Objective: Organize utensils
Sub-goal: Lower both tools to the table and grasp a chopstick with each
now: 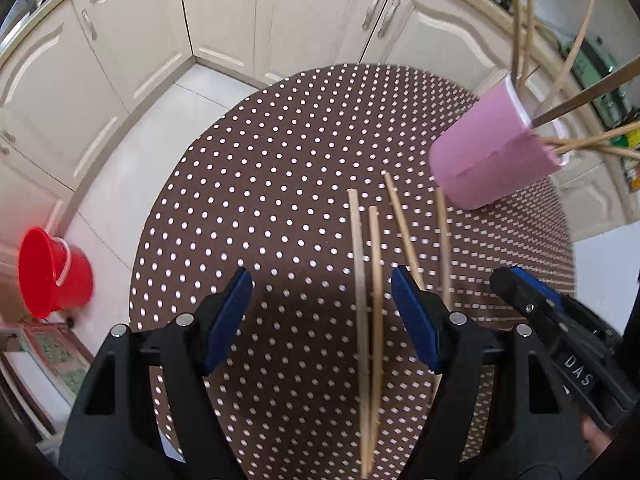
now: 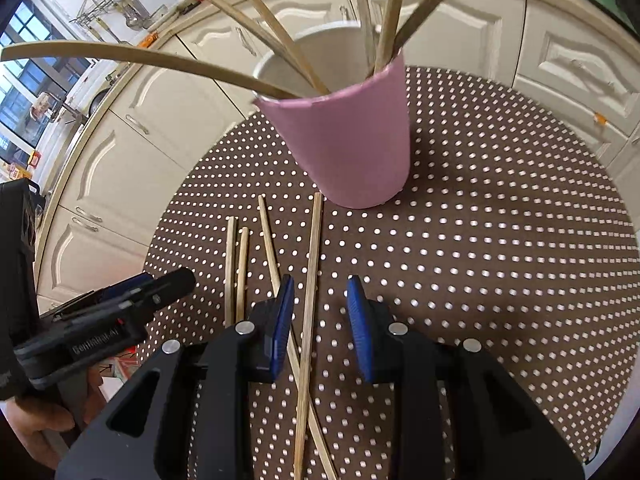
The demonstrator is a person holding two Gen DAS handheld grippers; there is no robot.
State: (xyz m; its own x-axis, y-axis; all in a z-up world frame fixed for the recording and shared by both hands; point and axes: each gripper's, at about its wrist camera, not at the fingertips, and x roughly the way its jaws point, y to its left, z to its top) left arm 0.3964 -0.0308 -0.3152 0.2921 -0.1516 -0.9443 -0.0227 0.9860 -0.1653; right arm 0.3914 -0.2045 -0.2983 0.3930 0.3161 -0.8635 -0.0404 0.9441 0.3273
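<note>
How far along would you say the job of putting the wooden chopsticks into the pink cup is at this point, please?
Done: several wooden chopsticks stand in the pink plastic cup. In hand: nothing; the left gripper and right gripper are both open above the four loose wooden chopsticks, one of which lies between the right gripper's fingers, ungripped. Left: all four on the brown dotted tablecloth need moving into the cup.

We count four sticks [image 2: 240,268] lying on the bench [image 2: 500,240] and one pink cup [image 2: 352,140] standing there. In the cup we make out six more sticks [image 2: 280,28]. We also see one red bucket [image 1: 52,272] on the floor and two grippers.
</note>
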